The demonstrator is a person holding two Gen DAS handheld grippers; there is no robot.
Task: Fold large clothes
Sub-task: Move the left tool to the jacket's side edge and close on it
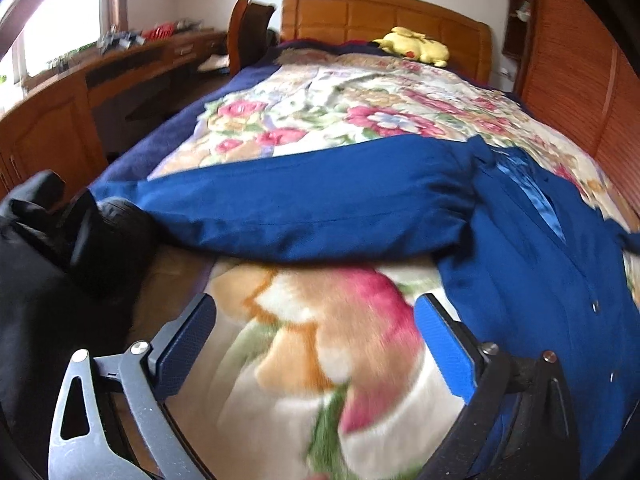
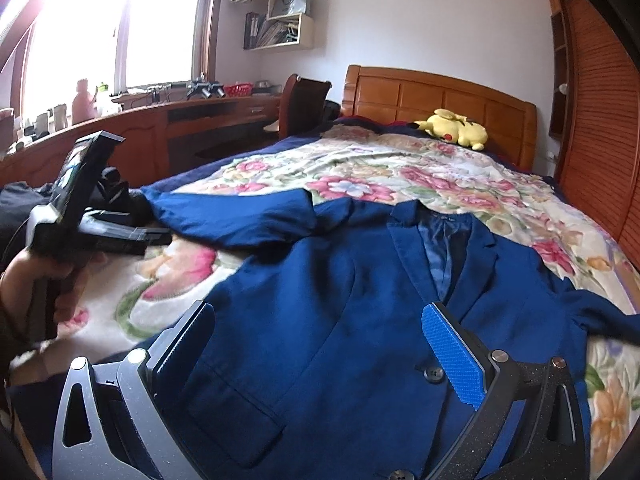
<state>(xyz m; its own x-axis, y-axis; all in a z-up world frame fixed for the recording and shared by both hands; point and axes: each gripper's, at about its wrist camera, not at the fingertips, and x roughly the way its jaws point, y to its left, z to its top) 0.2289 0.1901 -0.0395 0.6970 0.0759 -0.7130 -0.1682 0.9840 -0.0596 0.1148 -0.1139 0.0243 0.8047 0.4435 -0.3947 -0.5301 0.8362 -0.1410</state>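
Note:
A dark blue suit jacket [image 2: 340, 304] lies face up on the flowered bedspread, collar toward the headboard, one sleeve [image 2: 232, 216] stretched out to the left. My right gripper [image 2: 320, 340] hovers open over the jacket's front near the buttons, nothing between its fingers. In the left wrist view the same sleeve [image 1: 304, 208] crosses the bed and the jacket body [image 1: 552, 280] lies at the right. My left gripper [image 1: 316, 332] is open over bare bedspread just short of the sleeve. The left tool [image 2: 80, 208] shows in the right wrist view, held by a hand.
The flowered bedspread [image 1: 320, 360] covers the bed. A yellow plush toy [image 2: 454, 128] rests by the wooden headboard [image 2: 440, 96]. Black clothing [image 1: 48, 264] is heaped at the bed's left edge. A wooden desk [image 2: 180, 128] runs along the left wall; slatted wardrobe doors [image 2: 600, 120] stand right.

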